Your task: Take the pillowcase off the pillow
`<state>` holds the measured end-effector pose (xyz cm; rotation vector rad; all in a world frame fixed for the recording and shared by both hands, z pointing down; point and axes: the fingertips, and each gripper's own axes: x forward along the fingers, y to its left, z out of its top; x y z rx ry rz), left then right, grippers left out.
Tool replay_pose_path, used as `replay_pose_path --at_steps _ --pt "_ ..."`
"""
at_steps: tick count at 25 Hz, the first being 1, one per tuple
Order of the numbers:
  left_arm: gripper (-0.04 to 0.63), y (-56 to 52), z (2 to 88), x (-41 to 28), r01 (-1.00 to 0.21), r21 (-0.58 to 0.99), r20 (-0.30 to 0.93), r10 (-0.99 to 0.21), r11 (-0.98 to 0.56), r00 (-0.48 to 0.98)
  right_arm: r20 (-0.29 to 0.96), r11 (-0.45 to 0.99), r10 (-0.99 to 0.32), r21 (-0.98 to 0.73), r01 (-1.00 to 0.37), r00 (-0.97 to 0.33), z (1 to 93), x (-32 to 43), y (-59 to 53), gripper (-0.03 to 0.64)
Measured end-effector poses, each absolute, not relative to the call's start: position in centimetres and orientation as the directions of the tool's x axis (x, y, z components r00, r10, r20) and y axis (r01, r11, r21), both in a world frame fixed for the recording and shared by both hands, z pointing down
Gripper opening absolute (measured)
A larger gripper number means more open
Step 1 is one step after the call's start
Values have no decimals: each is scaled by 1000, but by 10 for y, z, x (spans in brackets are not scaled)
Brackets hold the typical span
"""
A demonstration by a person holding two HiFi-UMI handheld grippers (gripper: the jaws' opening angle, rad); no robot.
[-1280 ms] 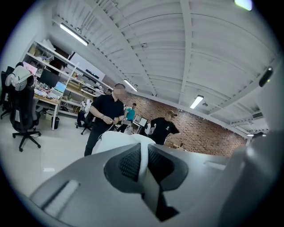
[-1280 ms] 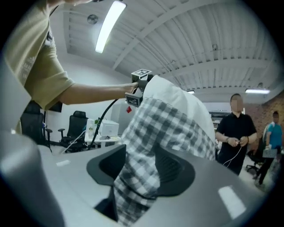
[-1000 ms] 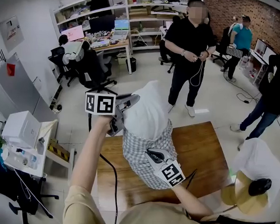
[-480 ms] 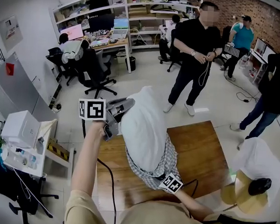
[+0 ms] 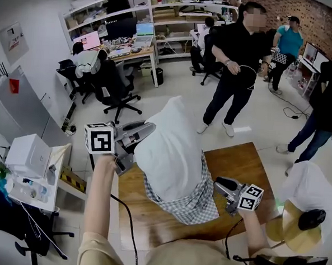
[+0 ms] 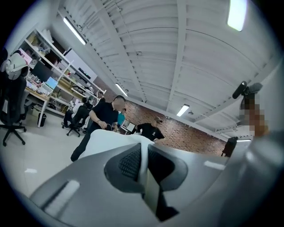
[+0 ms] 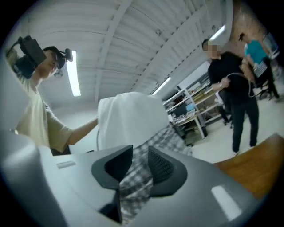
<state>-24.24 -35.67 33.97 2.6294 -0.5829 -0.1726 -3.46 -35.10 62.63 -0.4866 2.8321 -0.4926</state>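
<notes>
- Left gripper [image 5: 136, 137]: I have its jaws pinched fully together on a far corner of the white fabric pillow [image 5: 168, 146]. The pillow hangs upright over the brown wooden table [image 5: 240, 164].
- Right gripper [image 5: 223, 187]: its jaws are opening. A fold of the grey-and-white checked cloth pillowcase [image 5: 187, 200] lies slack in the gap, and the pads are not pressing it.
- Pillowcase: it is bunched round the pillow's near, lower end, and the far, upper part is bare.
- Step in hand, as I judge it: take a fresh hold for the last pull.
- To do it well, I should hold the left pinch firm and high, close the right jaws on the hem alone and not on the stuffing, then draw toward me along the pillow's length.
</notes>
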Motion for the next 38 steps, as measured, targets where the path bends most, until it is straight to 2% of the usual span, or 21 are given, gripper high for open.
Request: replay_pose_path --at_steps 1,3,4,6,8,12,14,15,17,18,21,22,23,26,29,30,31,33,34,36,38 --pt "20 -350 338 -239 -361 433 -26 -412 -826 911 -155 864 -423 -365 -347 -893 627 -28 -374 123" --pt "20 -337 329 -231 -333 397 -29 -374 -855 927 -142 819 -505 -390 -421 -851 624 -24 -418 209" --pt "20 -330 326 -226 -321 380 -29 -358 -868 933 -147 800 -528 -416 -433 -836 620 -25 -438 219" --pt "20 -316 322 -216 -298 347 -28 -327 -889 945 -190 783 -533 -480 -396 -825 610 -33 -467 219" --pt "20 -300 325 -205 -272 319 -28 -297 -908 955 -244 798 -466 -532 -284 -851 606 -52 -477 218" --pt "20 -279 337 -186 -259 268 -15 -273 -928 962 -170 726 -440 -645 -238 -882 652 -73 -491 218" --pt "20 -276 343 -184 -267 257 -8 -278 -929 960 -148 729 -411 -645 -227 -900 668 -81 -491 187" --pt "20 -275 346 -185 -266 256 -10 -277 -930 961 -117 732 -396 -639 -237 -911 681 -84 -491 113" --pt "20 -271 350 -186 -256 261 -24 -271 -931 962 18 724 -386 -613 -315 -922 726 -85 -495 27" --pt "20 -268 350 -186 -245 269 -39 -265 -931 963 131 710 -396 -584 -393 -909 760 -80 -497 0" --pt "19 -259 341 -185 -197 278 -117 -236 -940 965 574 667 -405 -347 -659 -712 893 -34 -490 0" --pt "20 -256 336 -185 -188 264 -134 -230 -946 964 661 651 -387 -298 -698 -643 933 -16 -480 0" --pt "20 -253 334 -184 -186 248 -140 -225 -951 964 684 619 -376 -316 -719 -625 960 -2 -468 0" --pt "20 -254 345 -184 -187 241 -129 -222 -952 966 525 435 -492 -543 -718 -695 973 18 -457 0" --pt "20 -272 351 -195 -166 284 -165 -218 -944 962 315 449 -635 -593 -669 -705 913 21 -497 5" --pt "20 -278 348 -201 -154 295 -179 -213 -943 961 230 487 -662 -592 -642 -714 876 17 -511 36" --pt "20 -283 343 -207 -142 301 -188 -205 -943 960 134 530 -676 -595 -604 -725 833 12 -523 124" --pt "20 -285 336 -213 -119 294 -194 -181 -948 964 -57 617 -658 -612 -495 -751 748 -3 -536 289" --pt "20 -283 335 -211 -110 287 -191 -169 -952 967 -135 655 -627 -623 -426 -767 713 -11 -535 314" --pt "20 -276 334 -202 -97 274 -183 -151 -957 971 -233 723 -519 -633 -277 -822 663 -32 -522 313" --pt "20 -269 330 -193 -92 270 -176 -143 -958 974 -233 786 -370 -595 -169 -900 638 -60 -499 290"
